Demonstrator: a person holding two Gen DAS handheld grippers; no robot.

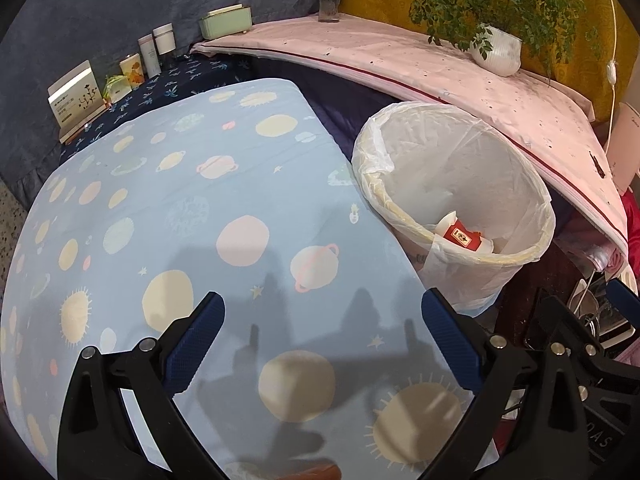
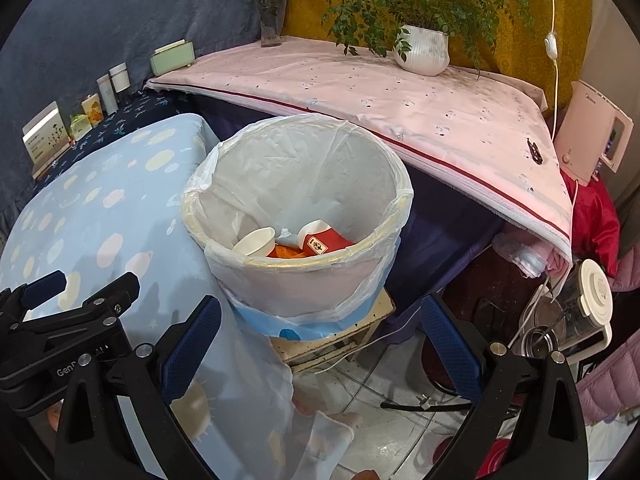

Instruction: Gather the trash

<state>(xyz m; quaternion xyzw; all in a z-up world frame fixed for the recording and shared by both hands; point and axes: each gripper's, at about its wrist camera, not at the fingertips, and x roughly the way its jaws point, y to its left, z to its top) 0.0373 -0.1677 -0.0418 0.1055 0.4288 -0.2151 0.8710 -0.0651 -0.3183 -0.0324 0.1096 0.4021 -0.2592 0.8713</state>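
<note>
You are holding the left gripper (image 1: 322,336) with its fingers spread wide and gripping nothing, hovering over the blue planet-print cloth (image 1: 168,216). Your right gripper (image 2: 320,340) is likewise gaping, unloaded, facing the lined trash bin (image 2: 296,276) standing just beside the cloth's right edge. Inside it are lying a white paper cup (image 2: 256,241) and a red paper cup (image 2: 322,240).

Bin rim (image 2: 296,268) hides the orange trash (image 2: 286,254) beneath.
</note>
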